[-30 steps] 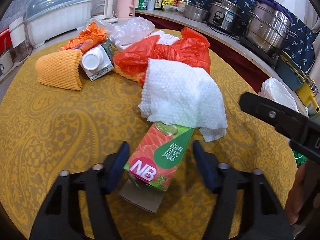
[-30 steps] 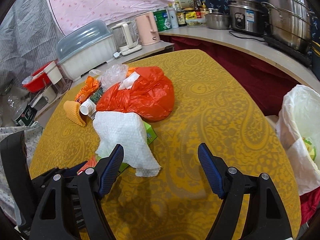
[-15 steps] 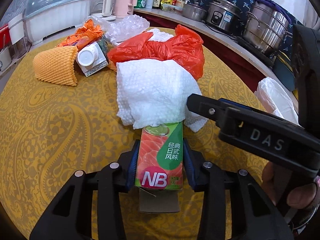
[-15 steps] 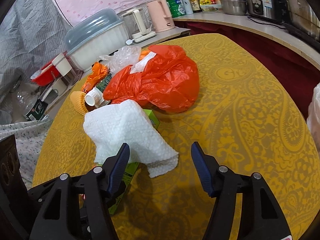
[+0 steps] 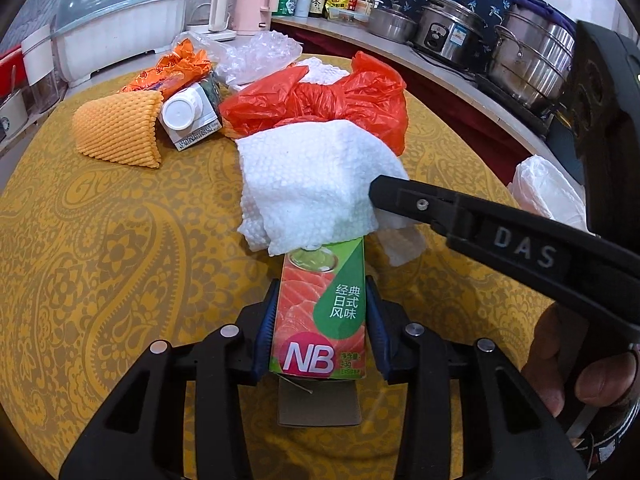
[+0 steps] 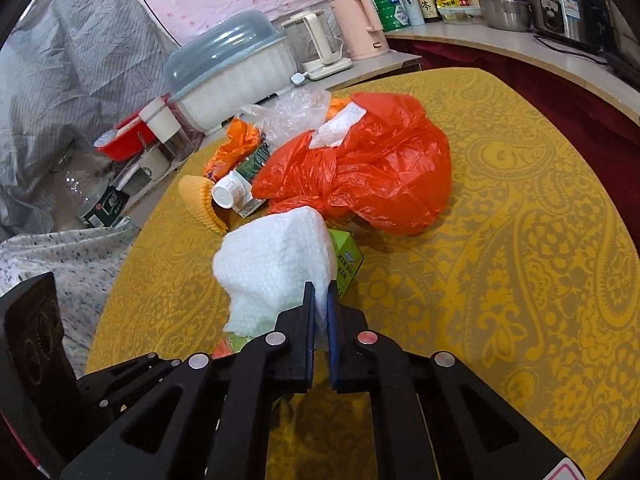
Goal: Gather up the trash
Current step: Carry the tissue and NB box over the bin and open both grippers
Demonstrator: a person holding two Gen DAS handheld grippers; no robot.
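Your left gripper (image 5: 320, 324) has the carton (image 5: 322, 312) clamped between both pads, low on the yellow table (image 5: 100, 260). The paper towel (image 6: 276, 268) is draped over the carton's far end, and your right gripper (image 6: 319, 300) is pinched tight on its edge.

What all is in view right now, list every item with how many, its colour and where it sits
NB carton: 1, salmon-pink and green, near table edge, clamped in left tongs
paper towel: 1, white, draped over carton's far end, pinched by right tongs
plastic bag: 1, orange-red, mid-table
foam fruit net: 1, yellow-orange, left of pile
capped carton: 1, white cap, beside net
clear plastic wrap: 1, behind bag
tablecloth: 1, yellow paisley
kettle: 1, pink, counter
left tongs: black, blue pads
right tongs: black, shut
hand: 1, lower right
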